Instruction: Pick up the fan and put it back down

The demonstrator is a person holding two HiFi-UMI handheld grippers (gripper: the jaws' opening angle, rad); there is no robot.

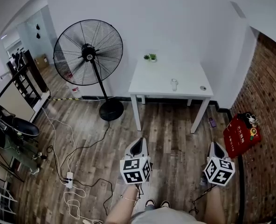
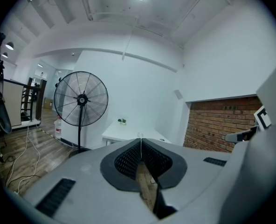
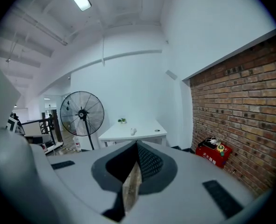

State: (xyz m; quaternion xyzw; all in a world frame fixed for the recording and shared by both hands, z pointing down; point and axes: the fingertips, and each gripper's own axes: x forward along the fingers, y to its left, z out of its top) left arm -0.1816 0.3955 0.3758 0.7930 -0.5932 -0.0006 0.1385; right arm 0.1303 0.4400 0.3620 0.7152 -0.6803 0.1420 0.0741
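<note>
A tall black pedestal fan [image 1: 88, 52] stands upright on its round base [image 1: 111, 110] on the wood floor, left of a white table [image 1: 194, 93]. My left gripper [image 1: 138, 146] and right gripper [image 1: 216, 148] hover low over the floor in front of the table, well short of the fan. Both are shut with nothing between the jaws. In the left gripper view the fan [image 2: 81, 98] stands ahead to the left, beyond the closed left gripper [image 2: 141, 140]. In the right gripper view the fan [image 3: 82, 113] is far off to the left of the closed right gripper [image 3: 137, 143].
The table carries a small plant [image 1: 150, 57] and a small white cup [image 1: 174, 84]. A red box [image 1: 240, 134] sits by the brick wall at the right. A power strip [image 1: 69, 178] with loose white and black cables lies on the floor at the left, near dark shelving [image 1: 28, 78].
</note>
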